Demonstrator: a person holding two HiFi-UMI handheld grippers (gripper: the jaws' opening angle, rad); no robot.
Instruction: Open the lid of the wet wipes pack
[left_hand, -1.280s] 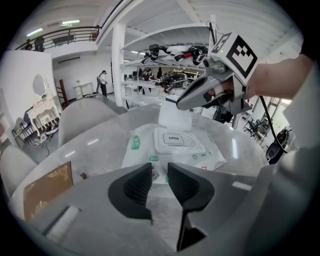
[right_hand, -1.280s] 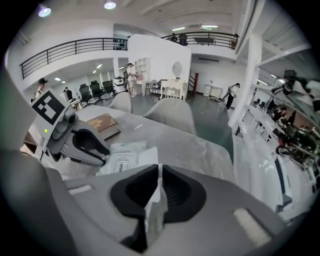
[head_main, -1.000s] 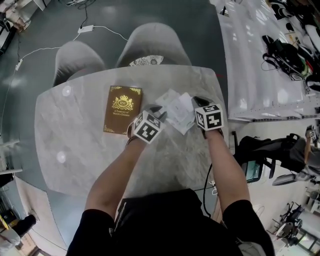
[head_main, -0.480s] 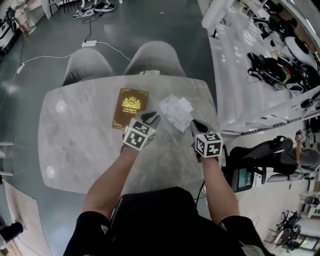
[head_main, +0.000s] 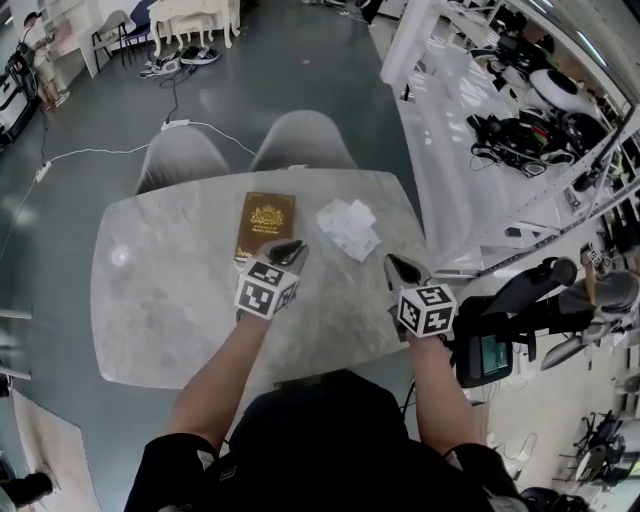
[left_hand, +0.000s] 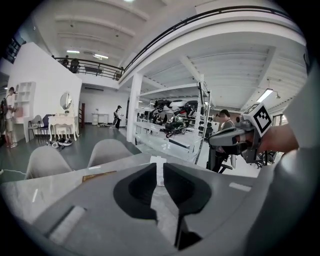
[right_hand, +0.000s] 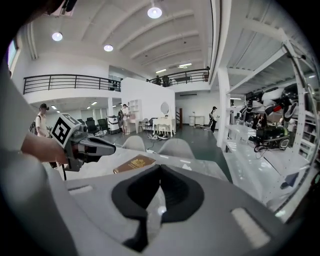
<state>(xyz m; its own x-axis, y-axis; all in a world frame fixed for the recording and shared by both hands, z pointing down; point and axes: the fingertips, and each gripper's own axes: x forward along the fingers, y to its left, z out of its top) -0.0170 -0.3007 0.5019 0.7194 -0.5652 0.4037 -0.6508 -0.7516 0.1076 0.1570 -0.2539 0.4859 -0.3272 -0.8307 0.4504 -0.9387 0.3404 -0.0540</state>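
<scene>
I see the brown book (head_main: 265, 224) with its gold crest lying flat near the table's (head_main: 160, 300) far edge. My left gripper (head_main: 290, 248) hovers over the book's near end. Its jaws have just been closing to a narrow gap, with nothing between them. The wet wipes pack (head_main: 348, 228), white, soft and crumpled, lies flat towards the far right corner; I cannot tell its lid's position or contents. My right gripper (head_main: 398, 265) hangs by the right edge, jaws together, empty.

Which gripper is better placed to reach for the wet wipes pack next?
Probably the left gripper: its jaws, though just closing, stand apart and empty, aimed at the wet wipes pack. The right gripper is shut.
</scene>
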